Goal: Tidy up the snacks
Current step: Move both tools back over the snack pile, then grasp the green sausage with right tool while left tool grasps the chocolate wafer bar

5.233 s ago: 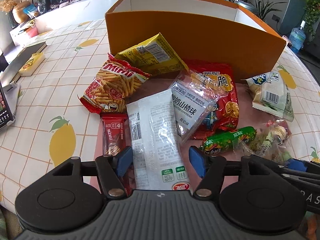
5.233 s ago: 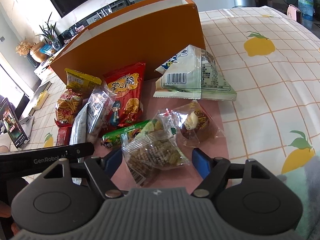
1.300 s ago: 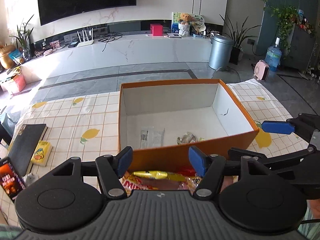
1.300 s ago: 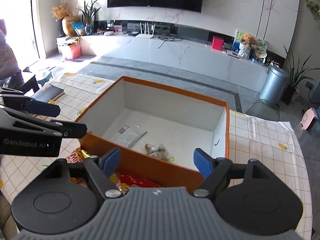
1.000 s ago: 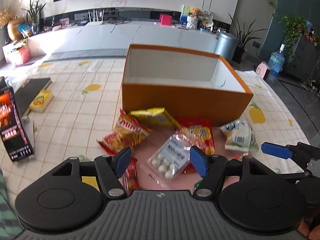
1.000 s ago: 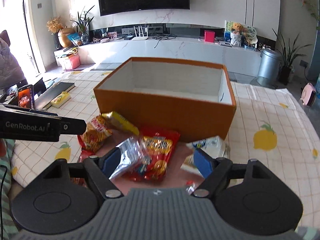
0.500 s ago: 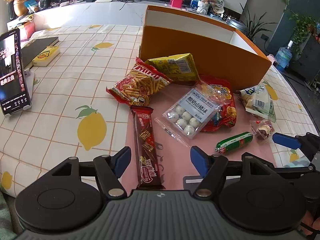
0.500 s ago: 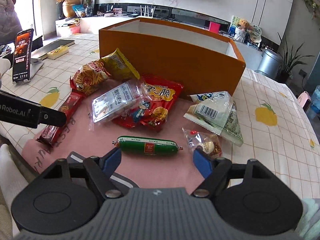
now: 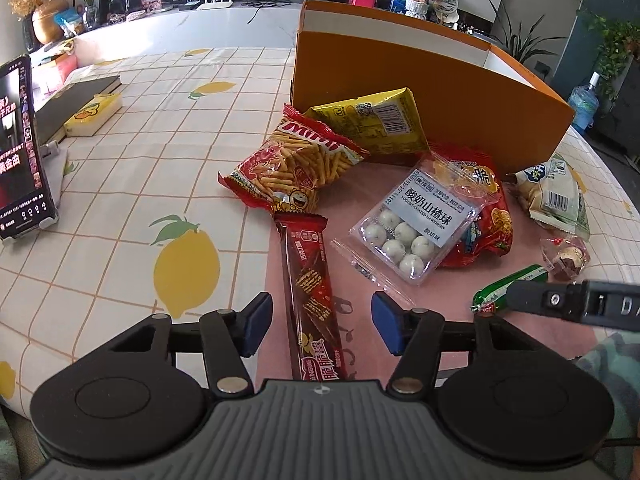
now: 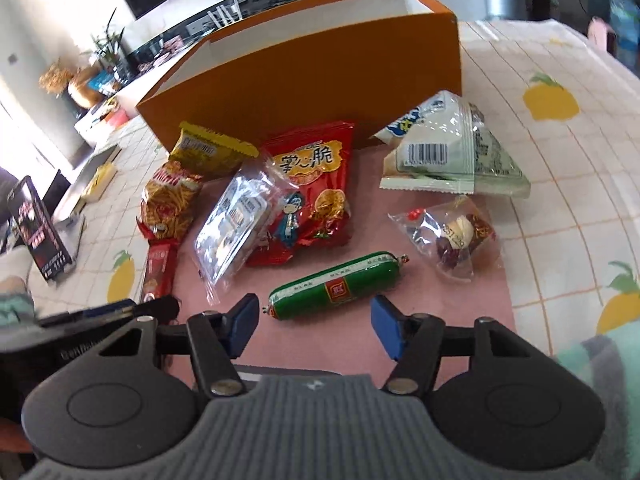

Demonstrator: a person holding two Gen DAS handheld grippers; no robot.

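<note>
Snacks lie on a pink mat (image 9: 440,296) in front of an orange box (image 9: 420,80). My left gripper (image 9: 320,322) is open, its fingers on either side of a dark red wafer bar (image 9: 310,280). My right gripper (image 10: 316,324) is open just before a green sausage (image 10: 336,286). Nearby lie a Mimi stick bag (image 9: 296,168), a yellow packet (image 9: 372,124), a clear pack of white balls (image 9: 420,224), a red crisp bag (image 10: 316,188), a white-green bag (image 10: 448,152) and a small clear candy bag (image 10: 456,236).
A phone on a stand (image 9: 20,152), a dark book (image 9: 76,100) and a small yellow box (image 9: 92,120) are on the lemon-print tablecloth (image 9: 160,160) at the left. The right gripper's arm (image 9: 568,304) reaches into the left wrist view.
Both grippers came down from above the box to the snacks on the mat. The left one now straddles the wafer bar, the right one is close to the sausage.
</note>
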